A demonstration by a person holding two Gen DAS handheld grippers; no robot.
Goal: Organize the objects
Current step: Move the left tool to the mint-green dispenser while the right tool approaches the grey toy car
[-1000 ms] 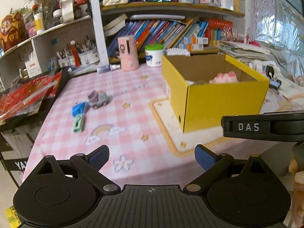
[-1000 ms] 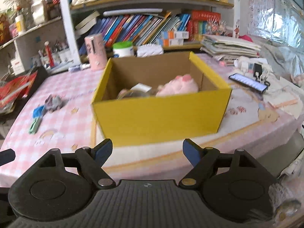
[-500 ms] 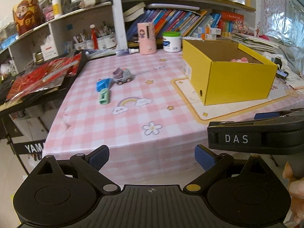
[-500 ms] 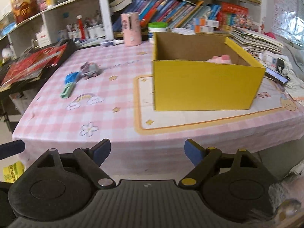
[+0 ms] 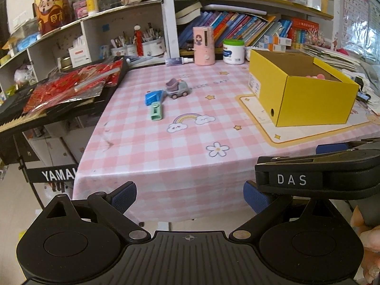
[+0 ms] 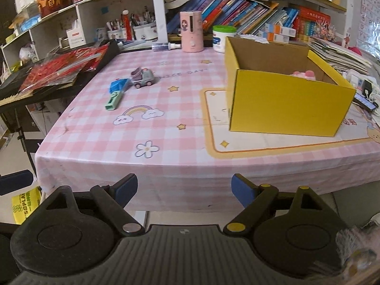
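Left wrist view, my left gripper [image 5: 190,196]: jaws apart, nothing between the blue pads; it hangs off the near edge of the pink checked tabletop [image 5: 180,156], well short of any toy.
Left wrist view, toys to sort: a small grey and lilac toy truck [image 5: 177,89], a blue plastic piece [image 5: 153,97] touching its left side, and a mint-green plastic piece [image 5: 156,112] just in front, grouped at mid-tabletop on the left.
Left wrist view, destination: an open yellow cardboard box [image 5: 301,93] on a cream mat at the right; I judge it the collecting bin, since something pink already lies inside.
Left wrist view, obstruction: my right gripper's black body [image 5: 318,178] crosses the lower right corner.

Right wrist view, my right gripper [image 6: 184,191]: jaws wide apart and empty, hanging off the near tabletop edge.
Right wrist view, task things: toy truck [image 6: 142,78] and the two plastic pieces lie far left; box [image 6: 288,104] stands nearer, right of centre.
Right wrist view, surroundings: a pink cylindrical dispenser [image 6: 191,31] and a white green-lidded tub [image 6: 223,38] line the back edge; a red foil-covered black keyboard [image 6: 59,71] flanks the left.
Right wrist view, path: I judge the open checked cloth offers a clear reach to the toys.
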